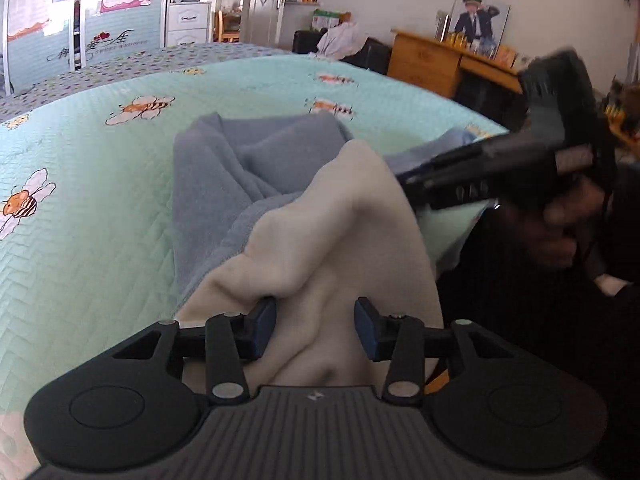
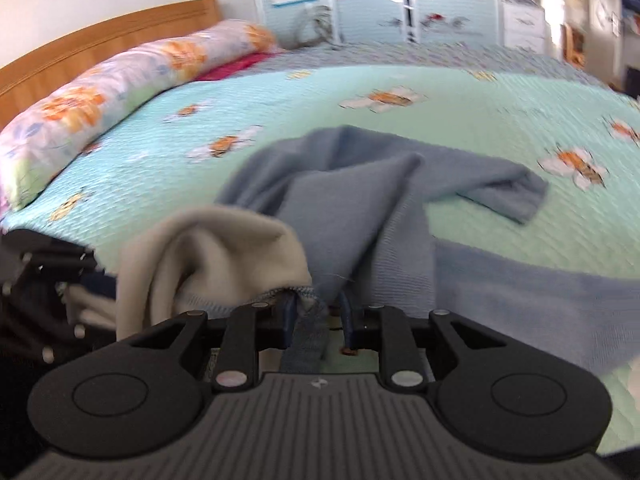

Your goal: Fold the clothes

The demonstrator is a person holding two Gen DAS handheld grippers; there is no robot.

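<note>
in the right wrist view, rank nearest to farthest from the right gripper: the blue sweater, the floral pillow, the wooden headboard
1. Blue sweater: its edge sits between the jaws of the right gripper.
2. Floral pillow: upper left, on the bed.
3. Wooden headboard: behind the pillow, against the wall.

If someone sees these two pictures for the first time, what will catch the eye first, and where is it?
The crumpled blue garment with its cream lining lies in the middle of a mint-green bedspread printed with bees. The right gripper pinches a blue edge of it, while the left gripper stands open around a cream fold. At the head of the bed lies a long floral pillow.
</note>
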